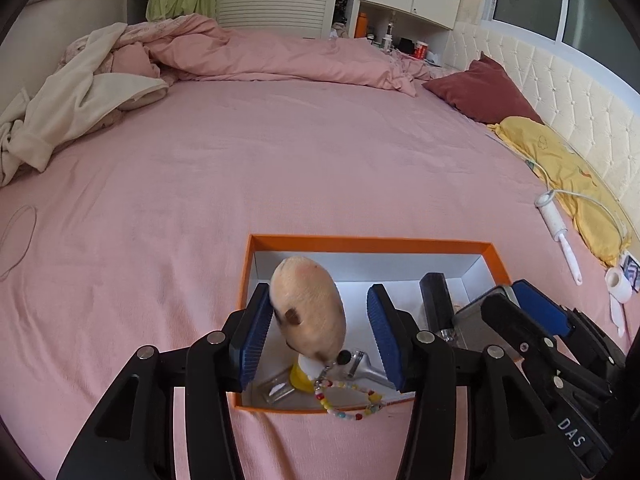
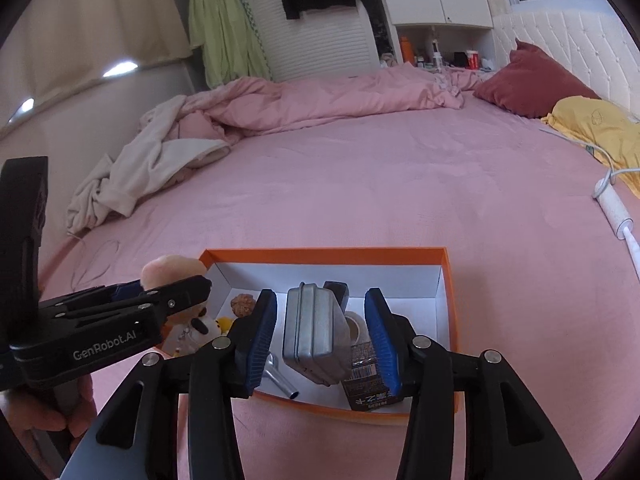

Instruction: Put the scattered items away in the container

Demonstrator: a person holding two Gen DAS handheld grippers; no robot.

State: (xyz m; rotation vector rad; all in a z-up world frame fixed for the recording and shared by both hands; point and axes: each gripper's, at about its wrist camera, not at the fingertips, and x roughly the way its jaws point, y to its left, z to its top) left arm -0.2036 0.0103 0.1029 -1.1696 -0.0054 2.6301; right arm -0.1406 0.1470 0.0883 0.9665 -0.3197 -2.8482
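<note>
1. While both my grippers hang over the orange box (image 1: 360, 243) on the pink bed (image 1: 280, 152), the left gripper (image 1: 320, 334) has its pads apart; the plush toy (image 1: 308, 308) leans on one pad only.
2. My right gripper (image 2: 322, 342) is spread too, the metal tin (image 2: 314, 330) standing loose between its pads inside the box.
3. A bead strap (image 1: 352, 400) drapes over the box's near rim.
</note>
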